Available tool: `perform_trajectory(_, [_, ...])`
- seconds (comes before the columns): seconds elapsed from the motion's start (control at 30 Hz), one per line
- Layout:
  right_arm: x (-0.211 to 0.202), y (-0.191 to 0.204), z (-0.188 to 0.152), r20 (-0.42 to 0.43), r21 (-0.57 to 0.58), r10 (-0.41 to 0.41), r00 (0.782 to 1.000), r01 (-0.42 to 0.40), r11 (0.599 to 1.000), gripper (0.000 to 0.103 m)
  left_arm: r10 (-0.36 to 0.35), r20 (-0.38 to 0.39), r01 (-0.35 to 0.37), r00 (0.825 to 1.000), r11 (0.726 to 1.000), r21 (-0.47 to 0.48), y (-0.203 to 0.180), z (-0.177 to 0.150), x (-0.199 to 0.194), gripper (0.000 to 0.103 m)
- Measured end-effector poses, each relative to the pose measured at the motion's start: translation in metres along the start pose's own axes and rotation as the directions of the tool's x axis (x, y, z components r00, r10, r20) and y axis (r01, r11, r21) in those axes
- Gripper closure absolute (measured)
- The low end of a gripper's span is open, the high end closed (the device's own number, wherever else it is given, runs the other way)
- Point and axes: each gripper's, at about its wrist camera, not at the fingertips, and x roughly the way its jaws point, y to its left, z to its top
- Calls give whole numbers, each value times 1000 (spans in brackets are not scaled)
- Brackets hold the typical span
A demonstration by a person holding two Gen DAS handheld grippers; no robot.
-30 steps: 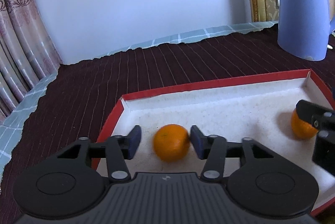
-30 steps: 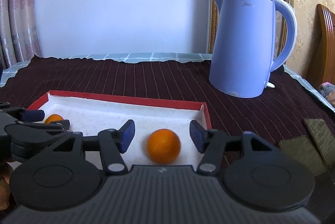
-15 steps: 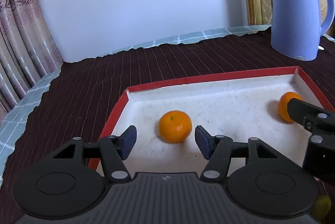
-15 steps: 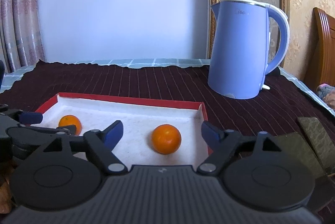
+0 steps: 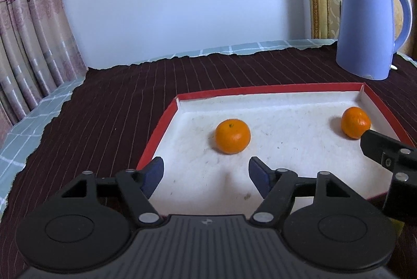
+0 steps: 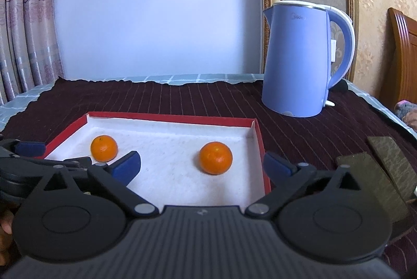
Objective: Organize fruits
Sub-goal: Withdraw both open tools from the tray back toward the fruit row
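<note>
Two oranges lie in a shallow red-rimmed white tray (image 5: 161,128) (image 6: 259,138). The left orange (image 5: 232,136) (image 6: 103,148) sits near the tray's left side, just beyond my open, empty left gripper (image 5: 206,173). The right orange (image 5: 355,122) (image 6: 215,158) sits near the tray's right wall, just beyond my open, empty right gripper (image 6: 202,165). Both grippers are apart from the fruit. The right gripper's edge shows in the left wrist view (image 5: 385,156).
A blue electric kettle (image 5: 371,29) (image 6: 305,60) stands at the back right on the dark striped cloth (image 5: 117,101). Dark flat slabs (image 6: 378,169) lie right of the tray. Curtains hang at left, a wall behind.
Both grippers have opened wider and pulled back from the oranges, which now lie free in the tray, farther from the fingertips.
</note>
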Motion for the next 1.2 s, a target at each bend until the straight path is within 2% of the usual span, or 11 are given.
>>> perform_trajectory(0.5, [-27, 4, -17, 13, 23, 26, 1000, -27, 999, 0, -19, -1, 19, 1000, 999, -26, 10, -17, -18, 31])
perform_trajectory(1.2, [-46, 3, -40, 9, 34, 39, 999, -39, 999, 0, -11, 3, 11, 1000, 998, -54, 25, -34, -30, 31])
